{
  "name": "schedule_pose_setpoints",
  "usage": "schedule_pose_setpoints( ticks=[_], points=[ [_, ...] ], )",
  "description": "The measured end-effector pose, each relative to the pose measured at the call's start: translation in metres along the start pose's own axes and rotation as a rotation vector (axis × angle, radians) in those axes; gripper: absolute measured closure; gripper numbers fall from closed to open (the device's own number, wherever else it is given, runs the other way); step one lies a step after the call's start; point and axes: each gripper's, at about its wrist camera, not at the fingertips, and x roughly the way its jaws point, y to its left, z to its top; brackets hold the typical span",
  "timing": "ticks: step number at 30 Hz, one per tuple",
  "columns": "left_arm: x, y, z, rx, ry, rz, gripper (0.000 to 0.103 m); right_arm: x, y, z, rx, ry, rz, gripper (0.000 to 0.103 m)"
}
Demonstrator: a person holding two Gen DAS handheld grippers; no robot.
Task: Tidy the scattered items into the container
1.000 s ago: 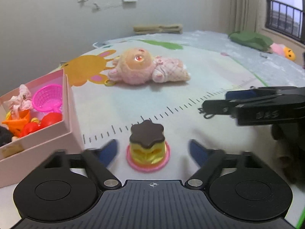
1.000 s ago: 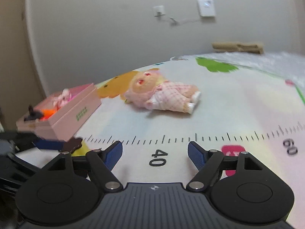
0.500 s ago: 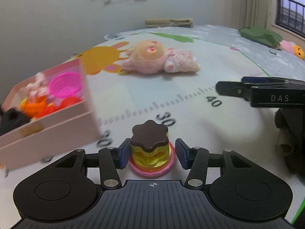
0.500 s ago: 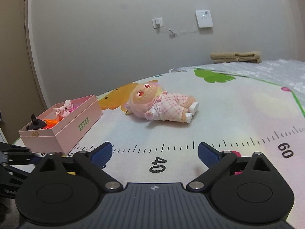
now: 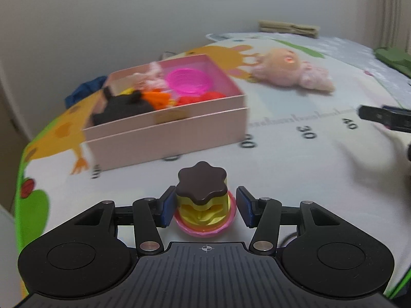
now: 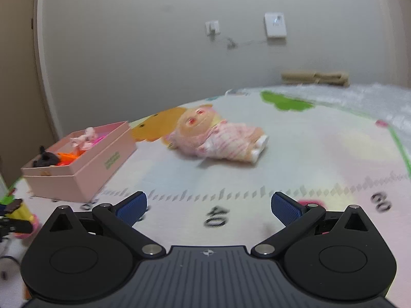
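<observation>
Plastic, card and plush on a smooth printed mat

We see a glossy plastic cake toy (image 5: 204, 202) with a matt brown top, held in matt black plastic tongs (image 5: 204, 206) with ribbed blue pads (image 5: 167, 206) and shiny metal pivots. The pink box (image 5: 167, 133) looks like matt card. The doll (image 6: 218, 138) is fuzzy plush in cloth clothes; the mat (image 6: 295, 159) is smooth with a faint sheen.

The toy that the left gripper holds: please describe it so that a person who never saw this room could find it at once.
Start from the pink box on the play mat; in front of its near wall is the left gripper. Between the gripper's blue pads sits the toy cake: a yellow body on a pink saucer under a dark brown flower-shaped top. The only other loose toy, the plush doll, is soft, pink and far larger.
</observation>
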Motion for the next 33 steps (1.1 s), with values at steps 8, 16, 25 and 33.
schedule_pose_setpoints(
  ticks=[8, 16, 25, 33],
  points=[
    [-0.002, 0.025, 0.012, -0.020, -0.024, 0.058, 0.048, 0.001, 0.047, -0.015, -0.037, 0.208, 0.278, 0.000],
    [-0.001, 0.057, 0.061, -0.042, -0.127, 0.118, 0.048, -0.004, 0.081, -0.020, -0.111, 0.241, 0.352, 0.000],
    [0.030, 0.081, 0.124, -0.093, -0.256, 0.155, 0.047, 0.004, 0.084, -0.017, -0.116, 0.262, 0.329, 0.000],
    [0.034, 0.073, 0.109, -0.172, -0.319, 0.083, 0.014, 0.009, 0.074, -0.004, -0.149, 0.227, 0.239, 0.000]
  ],
)
